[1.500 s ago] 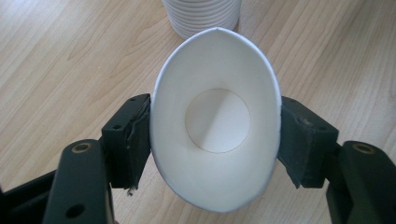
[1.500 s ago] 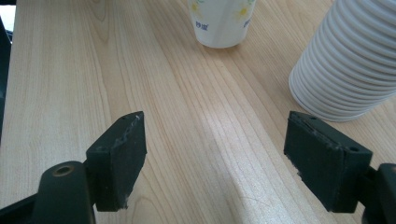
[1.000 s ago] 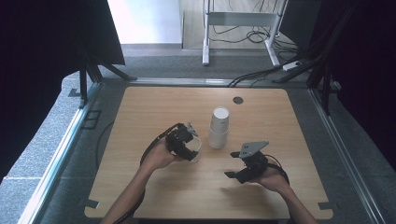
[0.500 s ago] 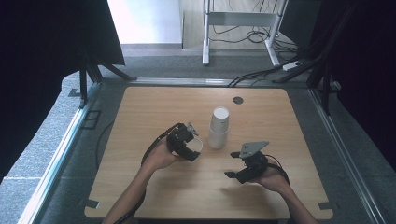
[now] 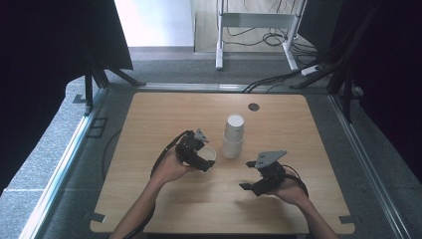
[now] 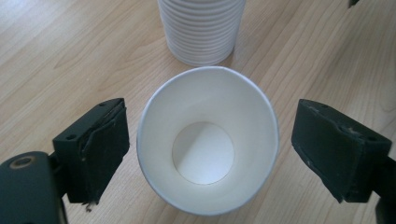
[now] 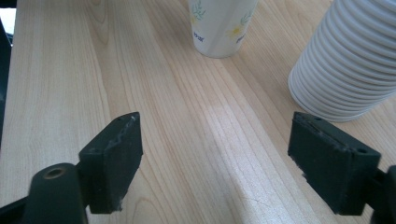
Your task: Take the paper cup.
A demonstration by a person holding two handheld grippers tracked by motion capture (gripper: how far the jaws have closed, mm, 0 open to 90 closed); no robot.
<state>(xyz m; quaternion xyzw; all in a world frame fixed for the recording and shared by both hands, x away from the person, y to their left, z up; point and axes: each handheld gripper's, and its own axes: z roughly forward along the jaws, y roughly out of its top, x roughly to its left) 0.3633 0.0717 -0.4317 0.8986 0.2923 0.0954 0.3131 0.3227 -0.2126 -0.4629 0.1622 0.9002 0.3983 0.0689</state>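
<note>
A single white paper cup (image 6: pixel 208 144) stands upright on the table, mouth up. My left gripper (image 6: pixel 210 112) straddles it. Its jaws have just been opening and now stand open, with a gap on each side of the cup's rim. From above, the cup (image 5: pixel 209 154) sits just left of a tall stack of white cups (image 5: pixel 233 135), with the left gripper (image 5: pixel 203 160) over it. My right gripper (image 5: pixel 247 175) hovers right of and nearer than the stack. Its jaws have also just been opening, with only bare wood between them. Ahead of the right gripper (image 7: pixel 215 123) I see the flower-printed cup (image 7: pixel 222 25) and the stack (image 7: pixel 348 60).
The wooden table (image 5: pixel 149 124) has a dark round spot (image 5: pixel 254 106) near its far edge. A metal rail frames the table on both sides. Cables trail from both grippers toward the person's forearms at the near edge.
Neither hand nor any cup has visibly moved in the high view.
</note>
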